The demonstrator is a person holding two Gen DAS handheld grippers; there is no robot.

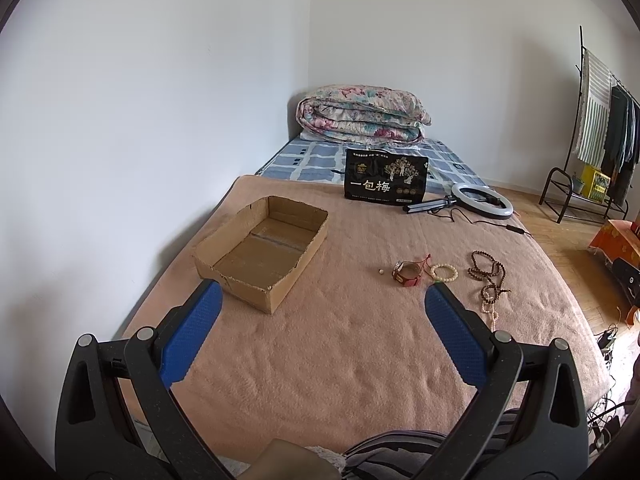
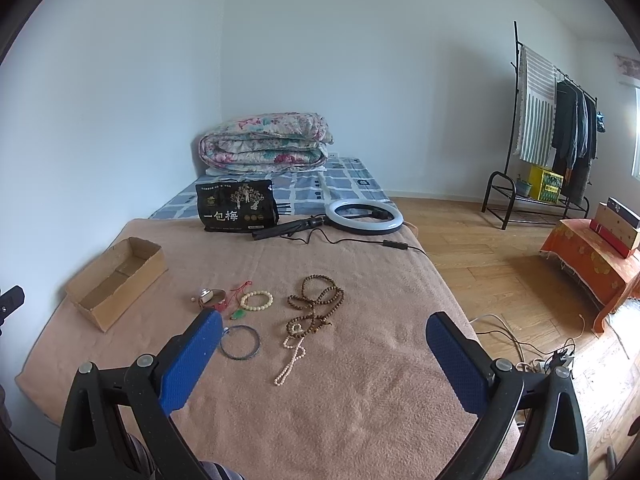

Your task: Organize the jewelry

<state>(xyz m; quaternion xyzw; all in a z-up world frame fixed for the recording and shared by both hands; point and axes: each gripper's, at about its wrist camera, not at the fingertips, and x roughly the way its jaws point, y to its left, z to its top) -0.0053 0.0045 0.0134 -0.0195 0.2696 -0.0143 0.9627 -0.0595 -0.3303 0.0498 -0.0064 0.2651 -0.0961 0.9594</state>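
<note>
An open cardboard box (image 1: pixel 260 252) lies on the pink blanket, left of the jewelry; it also shows in the right wrist view (image 2: pixel 116 280). The jewelry lies loose: a red-strapped watch (image 2: pixel 214 299), a cream bead bracelet (image 2: pixel 257 300), a green pendant on red cord (image 2: pixel 238 313), a grey bangle (image 2: pixel 240 342), a brown bead necklace (image 2: pixel 316 308), a pearl strand (image 2: pixel 292 360). My left gripper (image 1: pixel 324 300) is open and empty, above the blanket between box and watch (image 1: pixel 407 274). My right gripper (image 2: pixel 324 332) is open and empty, hovering near the necklaces.
A black snack bag (image 2: pixel 237 206), a ring light with cable (image 2: pixel 362 216) and a folded floral quilt (image 2: pixel 264 144) lie further back on the bed. Wooden floor, a clothes rack (image 2: pixel 556 140) and an orange-covered stand (image 2: pixel 592 256) are to the right.
</note>
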